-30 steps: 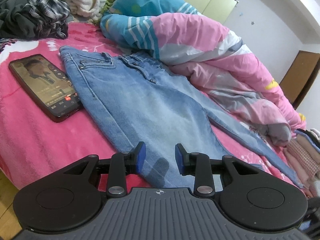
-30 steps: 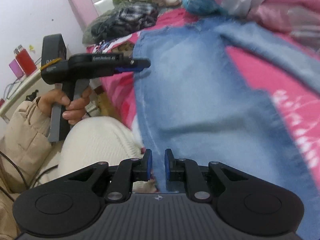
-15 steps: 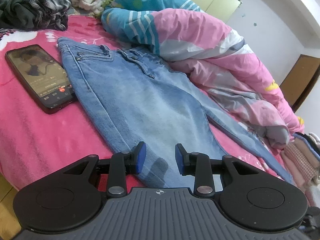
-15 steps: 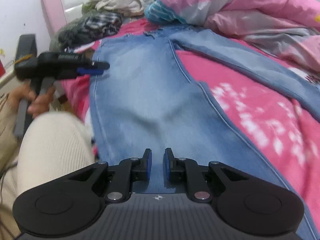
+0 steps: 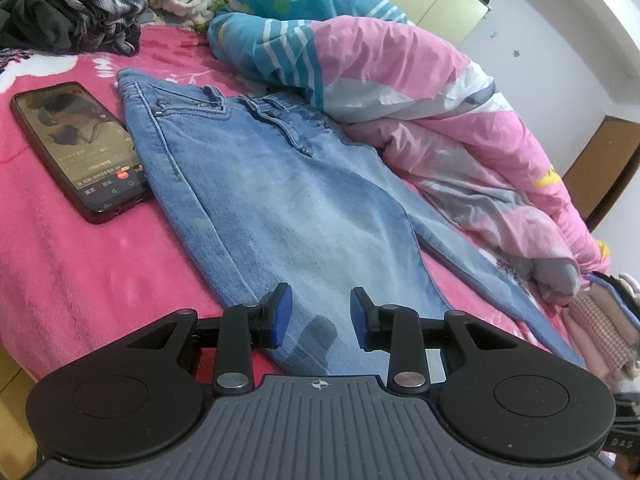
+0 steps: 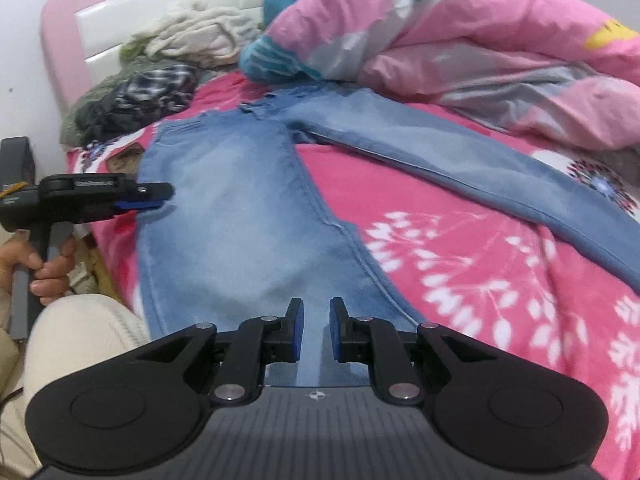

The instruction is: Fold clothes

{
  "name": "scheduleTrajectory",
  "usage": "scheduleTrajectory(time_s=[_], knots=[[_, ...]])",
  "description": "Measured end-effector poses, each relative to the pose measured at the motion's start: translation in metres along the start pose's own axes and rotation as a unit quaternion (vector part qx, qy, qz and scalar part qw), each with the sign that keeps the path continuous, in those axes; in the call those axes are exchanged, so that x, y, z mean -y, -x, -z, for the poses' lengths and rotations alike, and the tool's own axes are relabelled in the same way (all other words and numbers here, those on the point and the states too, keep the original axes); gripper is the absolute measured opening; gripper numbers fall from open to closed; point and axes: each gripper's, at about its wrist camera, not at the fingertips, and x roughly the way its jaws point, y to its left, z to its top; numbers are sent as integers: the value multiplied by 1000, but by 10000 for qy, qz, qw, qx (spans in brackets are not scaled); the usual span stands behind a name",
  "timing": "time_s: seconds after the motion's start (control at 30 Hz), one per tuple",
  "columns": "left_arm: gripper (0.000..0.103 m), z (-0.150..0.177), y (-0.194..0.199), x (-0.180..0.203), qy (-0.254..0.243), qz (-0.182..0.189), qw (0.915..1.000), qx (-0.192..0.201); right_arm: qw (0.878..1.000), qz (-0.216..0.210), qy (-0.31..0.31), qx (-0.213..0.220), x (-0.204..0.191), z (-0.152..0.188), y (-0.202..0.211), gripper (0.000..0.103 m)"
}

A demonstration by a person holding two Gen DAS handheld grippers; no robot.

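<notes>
Jeans (image 5: 280,200) lie flat on pink blanket (image 5: 80,272); left gripper (image 5: 320,316) wide open, right gripper (image 6: 316,330) narrowly parted, both empty

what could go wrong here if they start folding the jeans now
1. The phone lies right against the jeans near the waistband; pulling the denim could drag or flip it.
2. The far leg runs beside the bunched quilt, which may snag the fold.
3. The left gripper and the right gripper are both open over the near leg and grip nothing, so a shallow pinch may slip.
</notes>
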Motion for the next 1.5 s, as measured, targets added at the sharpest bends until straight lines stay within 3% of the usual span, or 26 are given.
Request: scheduleTrajectory(time_s=[0.17,0.3,0.57,0.67,0.87,0.93,1.1,1.13,1.2,1.33,1.4,1.5], knots=[[32,-1,-2,1,-33,-7,10000,-13,9969,399,-665,-143,36,27,3,16],[32,-1,-1,0,-32,-11,10000,-4,9921,676,-1061,14,57,50,33,16],[34,-2,-2,1,-24,-4,10000,-13,9703,1272,-2023,377,77,76,78,19],[34,-2,-2,-2,94,25,10000,-7,9690,1341,-2010,508,68,74,83,40],[34,-2,-2,-4,217,16,9998,44,9710,1256,-1931,646,54,71,95,47],[36,-1,-2,-3,205,-6,9998,77,9679,1192,-2072,773,55,75,105,74],[41,1,-3,0,205,-55,9997,145,9604,1035,-2331,1124,55,84,129,93],[42,1,-4,1,194,-74,9997,159,9616,1014,-2239,1223,50,86,133,99],[44,1,-5,5,152,-120,9996,184,9689,954,-1806,1398,36,88,136,100],[45,3,-5,10,58,-193,9996,210,9869,1009,-111,1257,-8,89,119,100],[45,2,-5,8,99,-185,9995,220,9854,1049,709,1140,-30,91,110,98],[45,2,-4,7,151,-177,9995,232,9748,1015,1803,829,-54,102,90,83]])
